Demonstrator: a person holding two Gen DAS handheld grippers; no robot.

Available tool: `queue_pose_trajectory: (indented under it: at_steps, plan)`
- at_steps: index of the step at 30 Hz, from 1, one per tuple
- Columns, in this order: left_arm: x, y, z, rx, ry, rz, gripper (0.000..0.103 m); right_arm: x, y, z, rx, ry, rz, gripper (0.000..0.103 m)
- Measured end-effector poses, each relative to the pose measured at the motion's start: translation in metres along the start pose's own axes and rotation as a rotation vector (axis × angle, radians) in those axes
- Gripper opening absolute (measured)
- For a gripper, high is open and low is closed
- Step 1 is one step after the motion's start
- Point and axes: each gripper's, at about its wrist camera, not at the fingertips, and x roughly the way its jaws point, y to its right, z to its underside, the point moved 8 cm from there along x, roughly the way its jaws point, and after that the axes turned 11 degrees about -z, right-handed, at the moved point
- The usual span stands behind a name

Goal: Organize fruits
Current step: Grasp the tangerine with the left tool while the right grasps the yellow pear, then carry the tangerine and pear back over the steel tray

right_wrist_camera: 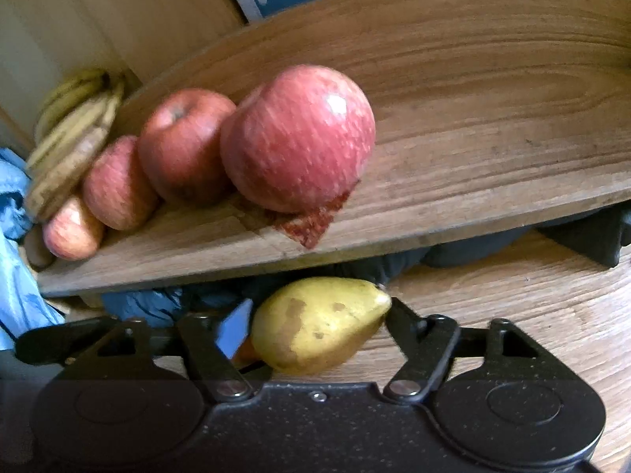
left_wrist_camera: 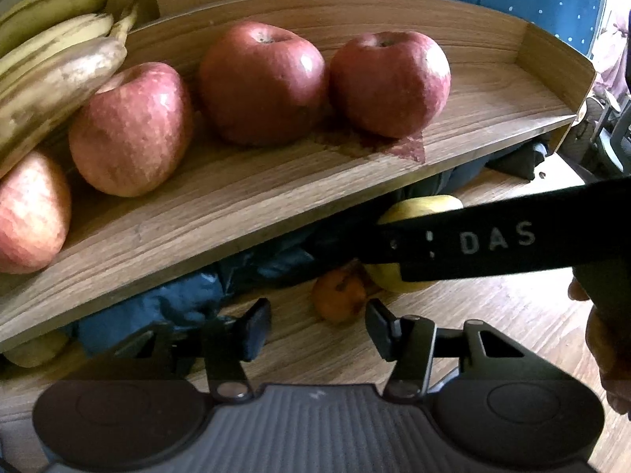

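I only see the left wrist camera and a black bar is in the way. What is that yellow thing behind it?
Observer: It's a pear, yellow with brown blotches.
Operator: Is the other tool grabbing it?
Observer: Yes, it seems so. The pear sits between the right tool's fingers, and both pads look to be touching it.
Operator: Which way does it lie?
Observer: On its side. In the right wrist view its narrow end points right, against that side's finger.
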Motion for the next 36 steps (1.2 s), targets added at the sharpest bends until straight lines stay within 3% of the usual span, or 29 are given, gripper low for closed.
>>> queue_pose_trajectory:
  at_steps: [13, 16, 20, 36]
  plan:
    - [0.006, 0.003, -0.008, 0.007, 0.008, 0.008, 0.054, -0.033, 0.029, 0.008, 0.070, 0.025, 0.032, 0.072]
    - [0.007, 0.003, -0.010, 0.006, 0.012, 0.007, 0.048, -0.035, 0.031, 0.010, 0.067, 0.027, 0.030, 0.073]
    - [0.004, 0.002, -0.010, -0.013, 0.018, 0.046, 0.033, -0.038, 0.031, 0.013, 0.070, 0.030, 0.024, 0.073]
    - [-0.004, -0.011, 0.001, -0.043, -0.001, 0.064, 0.032, -0.035, 0.021, 0.014, 0.044, 0.043, 0.047, 0.072]
